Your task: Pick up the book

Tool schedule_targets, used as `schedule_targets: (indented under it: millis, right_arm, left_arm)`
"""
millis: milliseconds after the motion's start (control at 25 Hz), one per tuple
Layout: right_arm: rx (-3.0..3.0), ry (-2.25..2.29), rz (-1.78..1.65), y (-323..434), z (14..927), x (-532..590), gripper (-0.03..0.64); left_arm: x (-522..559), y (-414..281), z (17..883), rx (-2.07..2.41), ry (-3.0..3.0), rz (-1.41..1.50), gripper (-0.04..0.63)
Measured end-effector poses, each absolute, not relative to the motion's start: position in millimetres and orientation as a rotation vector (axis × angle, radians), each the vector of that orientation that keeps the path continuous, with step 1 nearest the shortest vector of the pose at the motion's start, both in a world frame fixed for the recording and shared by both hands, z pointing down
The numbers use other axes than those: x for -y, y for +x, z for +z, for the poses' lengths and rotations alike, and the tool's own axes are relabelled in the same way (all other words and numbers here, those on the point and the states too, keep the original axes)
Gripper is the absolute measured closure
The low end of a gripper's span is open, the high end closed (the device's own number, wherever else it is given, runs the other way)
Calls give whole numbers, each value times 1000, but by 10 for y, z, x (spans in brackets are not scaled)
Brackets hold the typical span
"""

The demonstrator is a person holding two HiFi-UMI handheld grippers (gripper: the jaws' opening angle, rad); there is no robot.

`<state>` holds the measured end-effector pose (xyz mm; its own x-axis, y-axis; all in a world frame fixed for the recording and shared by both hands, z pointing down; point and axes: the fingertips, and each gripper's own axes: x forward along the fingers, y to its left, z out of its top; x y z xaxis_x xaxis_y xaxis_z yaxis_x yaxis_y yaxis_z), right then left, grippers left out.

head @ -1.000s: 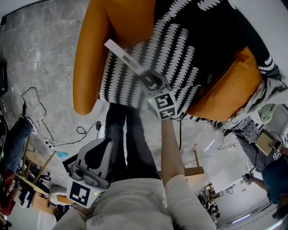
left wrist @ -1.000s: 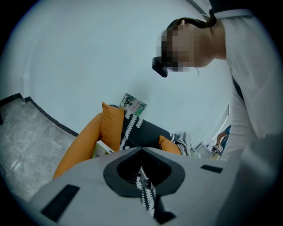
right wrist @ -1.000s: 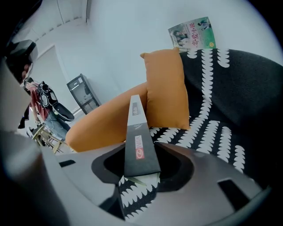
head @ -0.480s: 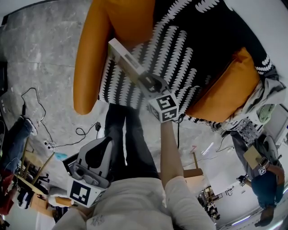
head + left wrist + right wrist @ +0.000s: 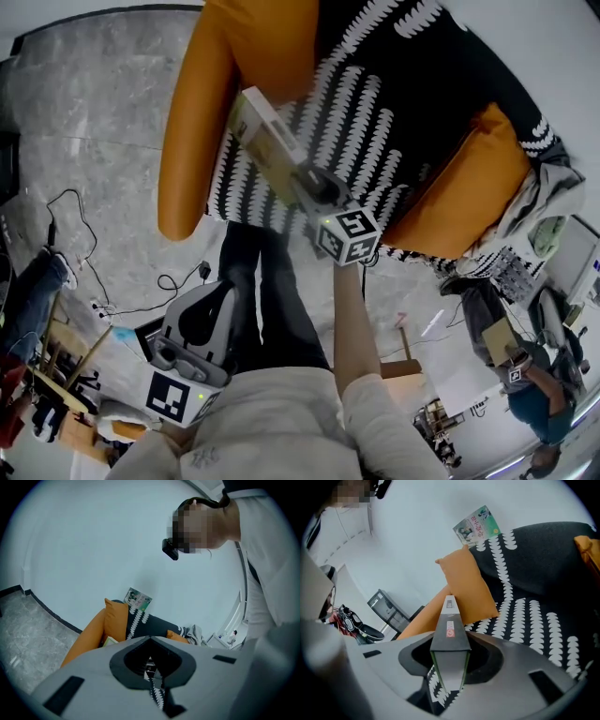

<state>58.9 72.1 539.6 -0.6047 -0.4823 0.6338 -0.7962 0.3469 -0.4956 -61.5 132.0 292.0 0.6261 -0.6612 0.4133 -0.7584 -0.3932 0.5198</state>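
**Book held over the armchair**
The book point(image 5: 265, 141) is gripped spine-up between the just-closing jaws of the right gripper point(image 5: 302, 183), reaching toward 11 o'clock above the patterned seat point(image 5: 375, 122). At 7 o'clock, the left gripper point(image 5: 208, 305) is seen nearly closed and empty.

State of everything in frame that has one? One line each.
book, clamped spine-up, lifted off the seat
right gripper, shut on book; jaws have just been closing with the book between them
left gripper, shut, nothing between jaws
patterned throw, draped over sofa
orange cushion, upright against backrest
green-covered book, tilted against wall
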Motion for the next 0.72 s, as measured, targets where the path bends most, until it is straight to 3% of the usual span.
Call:
schedule_targets:
  millis: [720]
  right_arm:
    - [2482, 1354, 1251, 647, 3496, -537, 468]
  left_arm:
    - [-1105, -668, 1842, 1178, 2356, 12, 586]
